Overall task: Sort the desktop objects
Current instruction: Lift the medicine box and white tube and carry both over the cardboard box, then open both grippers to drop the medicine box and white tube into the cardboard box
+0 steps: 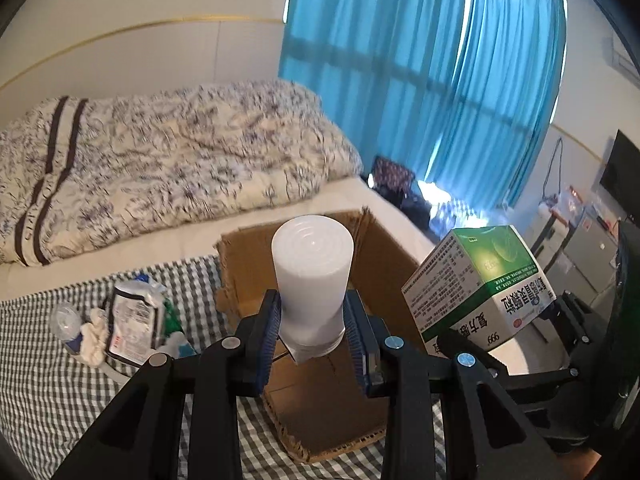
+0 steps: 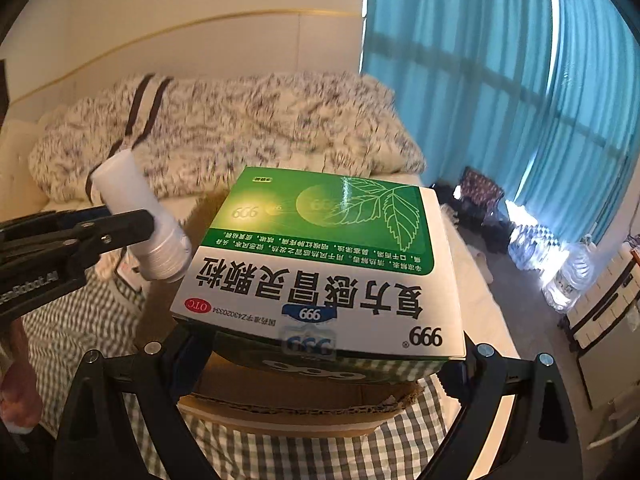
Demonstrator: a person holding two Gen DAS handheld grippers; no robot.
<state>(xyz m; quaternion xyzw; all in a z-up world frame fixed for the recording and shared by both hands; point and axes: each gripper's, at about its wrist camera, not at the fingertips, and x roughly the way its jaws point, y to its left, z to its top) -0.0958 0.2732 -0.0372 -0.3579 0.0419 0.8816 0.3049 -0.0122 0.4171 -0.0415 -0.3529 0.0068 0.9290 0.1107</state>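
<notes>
Left gripper (image 1: 313, 334): closed on a white bottle (image 1: 312, 280), its blue-padded fingers (image 1: 269, 336) pressing the lower body from both sides.
White bottle: plain matte plastic, no label in view, wider at the far end and narrowing toward a ribbed screw neck at the near end; the flat far end shows faint rings. It is held in the air above an open cardboard box (image 1: 384, 256). In the right wrist view the bottle (image 2: 140, 224) is tilted, its neck close to the corner of the medicine box (image 2: 320, 264).
Right gripper (image 2: 320, 364): clamped on the medicine box, a black finger at each lower corner; the pads themselves are hidden under the carton.
Medicine box: green and white carton with a leaf drawing, large dark Chinese print, "999" and a red "OTC" oval, all upside down from this camera. From the left wrist view the carton (image 1: 480, 288) hangs tilted to the right of the bottle, over the cardboard box's right edge.
Cardboard box: brown, flaps open, sitting on a checked cloth (image 1: 48, 380).
Left on the cloth: a crumpled foil pouch (image 1: 134, 318), a small clear bottle (image 1: 68, 326) and a white scrunched item (image 1: 94, 336), clustered together left of the cardboard box.
Background: a patterned quilt (image 1: 160, 160) and blue curtains (image 1: 420, 80).
</notes>
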